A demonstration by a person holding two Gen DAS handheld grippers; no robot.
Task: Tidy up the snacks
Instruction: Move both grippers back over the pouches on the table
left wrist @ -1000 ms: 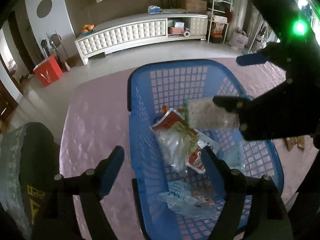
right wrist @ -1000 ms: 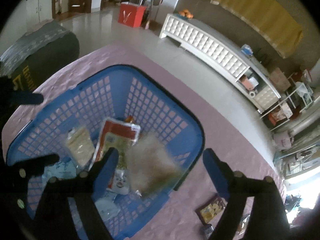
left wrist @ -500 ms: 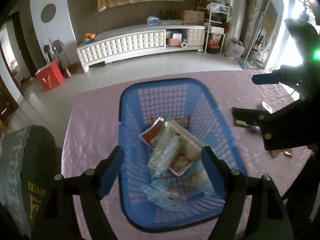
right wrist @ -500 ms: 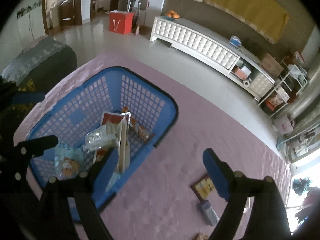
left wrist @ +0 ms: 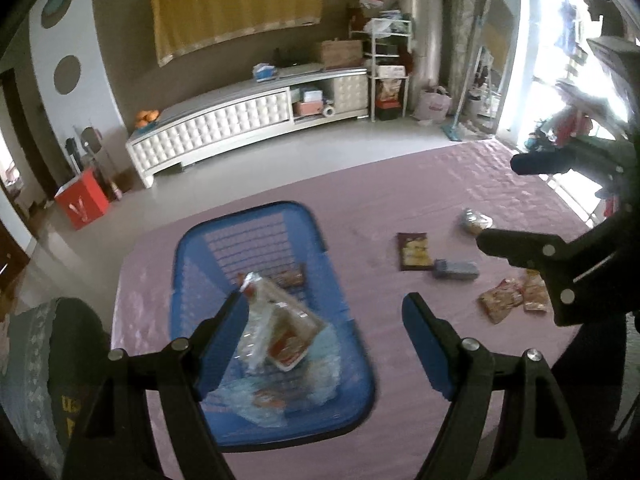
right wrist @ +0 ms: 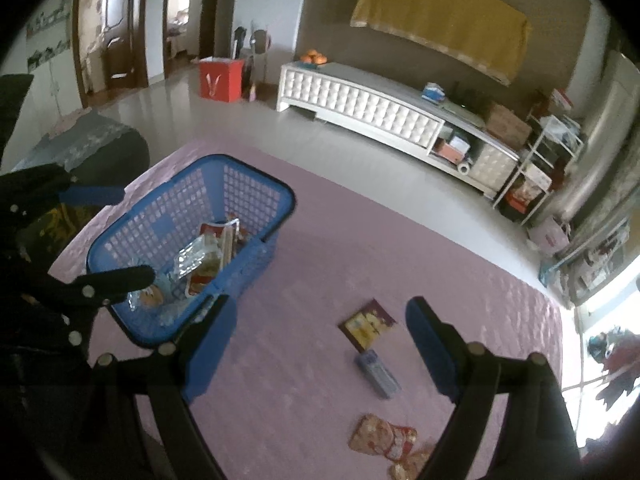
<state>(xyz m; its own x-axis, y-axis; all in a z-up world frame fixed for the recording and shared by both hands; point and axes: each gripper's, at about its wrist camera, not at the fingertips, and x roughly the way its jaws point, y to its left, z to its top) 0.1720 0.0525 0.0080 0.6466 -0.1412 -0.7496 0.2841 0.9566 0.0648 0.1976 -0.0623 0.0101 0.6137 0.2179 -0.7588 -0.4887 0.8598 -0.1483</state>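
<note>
Hovering above the pink quilted tablecloth (left wrist: 400, 208), the left gripper (left wrist: 324, 344) has its blue-padded fingers spread wide apart with nothing between them. Under its left finger sits the blue perforated plastic basket (left wrist: 200, 240), the landmark here. Inside the basket lies a heap of clear and red-and-white snack packets (left wrist: 280, 332), with a small reddish packet (left wrist: 290, 278) toward the basket's far wall.

The right gripper (right wrist: 320, 344) also stands with its fingers well apart and empty, out to the right of the basket, over the loose snacks. Those lie on the tablecloth, all well apart from the basket on its right side: a dark maroon flat packet with a yellow picture (right wrist: 367, 323), nearest the basket; a grey-blue oblong packet (right wrist: 378, 373), just beyond the maroon one; a pair of red-and-gold crinkled packets (right wrist: 382, 438), nearer the camera; and a silvery rounded packet (left wrist: 474, 220), farther from the basket than the rest, seen only in the left view.
</note>
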